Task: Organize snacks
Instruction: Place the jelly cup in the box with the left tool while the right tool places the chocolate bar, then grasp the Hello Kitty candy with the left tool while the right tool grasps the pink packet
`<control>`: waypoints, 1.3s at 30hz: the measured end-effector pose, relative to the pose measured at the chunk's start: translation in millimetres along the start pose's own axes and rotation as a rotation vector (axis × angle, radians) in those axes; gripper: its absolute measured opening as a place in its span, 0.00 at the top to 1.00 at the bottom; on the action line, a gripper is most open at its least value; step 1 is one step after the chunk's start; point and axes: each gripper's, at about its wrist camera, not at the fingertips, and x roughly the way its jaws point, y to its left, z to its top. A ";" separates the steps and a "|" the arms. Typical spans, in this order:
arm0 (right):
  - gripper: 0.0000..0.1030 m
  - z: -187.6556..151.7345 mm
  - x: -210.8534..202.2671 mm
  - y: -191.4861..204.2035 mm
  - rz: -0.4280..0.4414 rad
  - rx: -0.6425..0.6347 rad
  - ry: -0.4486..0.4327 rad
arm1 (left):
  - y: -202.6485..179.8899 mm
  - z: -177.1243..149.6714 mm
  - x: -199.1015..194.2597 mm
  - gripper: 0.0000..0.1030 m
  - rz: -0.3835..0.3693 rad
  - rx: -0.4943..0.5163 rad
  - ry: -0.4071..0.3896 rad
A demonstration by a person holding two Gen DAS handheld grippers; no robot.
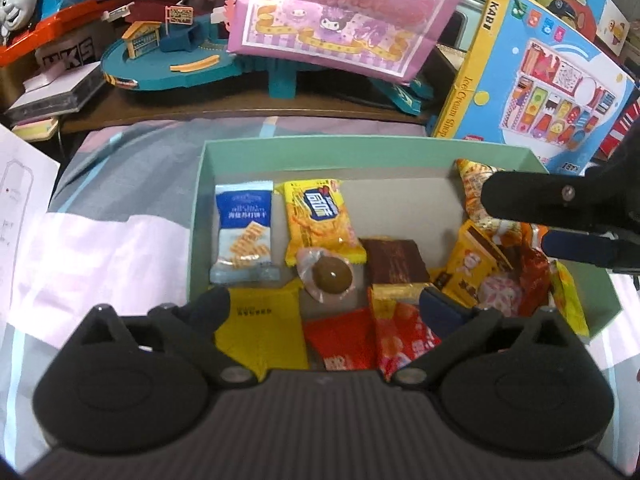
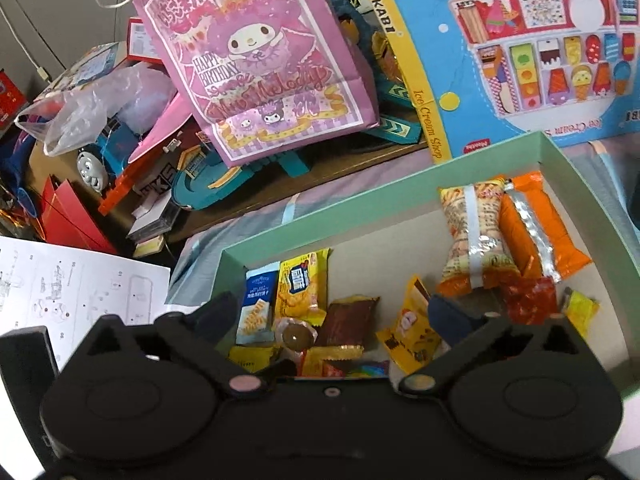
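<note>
A mint green box (image 1: 320,147) on the bed holds several snack packets. A blue-white cracker pack (image 1: 245,236), a yellow biscuit pack (image 1: 320,220), a round brown candy (image 1: 332,276) and a brown bar (image 1: 394,262) lie at its left and middle. My left gripper (image 1: 326,308) is open and empty over the box's near edge. My right gripper shows in the left wrist view (image 1: 516,220) over the right pile. In the right wrist view my right gripper (image 2: 332,316) is open and empty above the box (image 2: 400,184), near a yellow packet (image 2: 408,332) and orange packs (image 2: 536,224).
A pink gift bag (image 1: 332,12), a blue toy box (image 1: 536,76) and a teal toy track (image 1: 172,60) crowd the shelf behind the box. A paper instruction sheet (image 2: 80,280) lies at the left. The bed cover (image 1: 100,240) surrounds the box.
</note>
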 end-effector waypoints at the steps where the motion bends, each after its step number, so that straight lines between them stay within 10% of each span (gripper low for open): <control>1: 0.00 -1.6 -2.6 -0.7 0.000 0.005 0.002 | -1.2 -1.3 -2.8 0.00 -0.001 -0.001 0.001; 26: 0.00 -62.7 -117.8 -48.4 -0.041 0.073 -0.055 | -55.2 -73.2 -63.7 0.00 -0.051 0.116 0.026; 37: 0.01 -126.7 -103.8 -88.1 -0.057 0.171 0.090 | -57.3 -122.0 -40.4 0.00 -0.053 0.181 0.129; 39: 0.13 -137.3 -99.6 -92.5 -0.056 0.194 0.118 | -57.7 -126.6 -36.8 0.00 -0.058 0.190 0.136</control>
